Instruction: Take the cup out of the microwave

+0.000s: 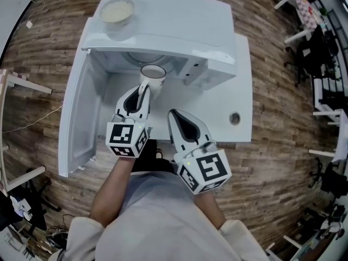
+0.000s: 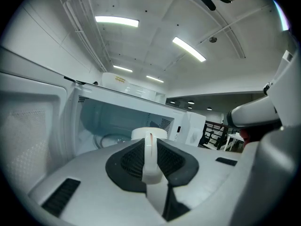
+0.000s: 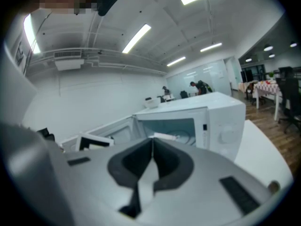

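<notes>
A white microwave (image 1: pixel 179 26) stands with its door (image 1: pixel 76 118) swung open to the left. A white cup (image 1: pixel 153 73) hangs at the mouth of the cavity, just in front of the glass turntable (image 1: pixel 133 59). My left gripper (image 1: pixel 145 89) is shut on the cup's handle (image 2: pixel 150 157), and the cup's rim (image 2: pixel 148 133) shows just beyond the jaws. The open cavity (image 2: pixel 117 121) lies behind it. My right gripper (image 1: pixel 173 114) hovers to the right, in front of the microwave (image 3: pixel 207 119). Its jaws (image 3: pixel 151 142) are shut with nothing between them.
A bowl (image 1: pixel 117 12) of pale food sits on top of the microwave at the left. The microwave rests on a white table (image 1: pixel 242 107) with a round cable hole (image 1: pixel 234 118) at the right. Wooden floor surrounds the table, with desks and chairs at the far right.
</notes>
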{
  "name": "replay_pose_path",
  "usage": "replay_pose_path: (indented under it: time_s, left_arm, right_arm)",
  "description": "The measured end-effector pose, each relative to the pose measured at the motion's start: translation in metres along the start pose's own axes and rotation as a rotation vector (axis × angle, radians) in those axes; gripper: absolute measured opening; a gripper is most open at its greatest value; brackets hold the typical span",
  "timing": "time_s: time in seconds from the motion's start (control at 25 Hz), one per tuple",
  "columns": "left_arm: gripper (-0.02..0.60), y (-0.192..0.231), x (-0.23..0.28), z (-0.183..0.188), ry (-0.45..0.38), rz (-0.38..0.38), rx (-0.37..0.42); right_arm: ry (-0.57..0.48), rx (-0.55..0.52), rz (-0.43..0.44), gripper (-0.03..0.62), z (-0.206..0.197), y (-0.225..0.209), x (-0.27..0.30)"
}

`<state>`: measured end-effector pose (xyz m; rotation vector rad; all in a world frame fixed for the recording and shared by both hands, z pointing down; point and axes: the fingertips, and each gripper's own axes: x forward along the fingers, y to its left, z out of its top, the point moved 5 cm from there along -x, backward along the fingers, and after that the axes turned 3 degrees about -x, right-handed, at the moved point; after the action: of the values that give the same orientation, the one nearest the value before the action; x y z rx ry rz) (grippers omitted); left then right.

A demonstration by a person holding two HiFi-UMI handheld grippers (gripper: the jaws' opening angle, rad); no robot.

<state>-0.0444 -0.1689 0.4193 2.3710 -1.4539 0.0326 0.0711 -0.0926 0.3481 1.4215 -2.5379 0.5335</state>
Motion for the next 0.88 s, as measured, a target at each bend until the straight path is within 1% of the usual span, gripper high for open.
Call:
replay_pose_path:
  time_s: [0.28, 0.44, 0.56, 0.88]
  left_arm:
    - [0.064, -0.006, -0.018, 0.012, -0.011, -0.02, -0.011]
    - [0.064, -0.01, -0.029, 0.019, -0.016, -0.042, -0.012]
    - [0.064, -0.012, -0.037, 0.026, -0.023, -0.052, -0.014]
    - [0.064, -0.017, -0.061, 0.042, -0.05, -0.073, -0.029]
  right_arm:
    - [-0.024, -0.008, 0.016, 0.023, 0.008, 0.006, -0.006]
    - [-0.03, -0.046, 0.04, 0.023, 0.013, 0.013, -0.012]
    - [-0.036, -0.066, 0.042, 0.023, 0.018, 0.013, -0.018]
    - [-0.036, -0.079, 0.056, 0.023, 0.026, 0.008, -0.038]
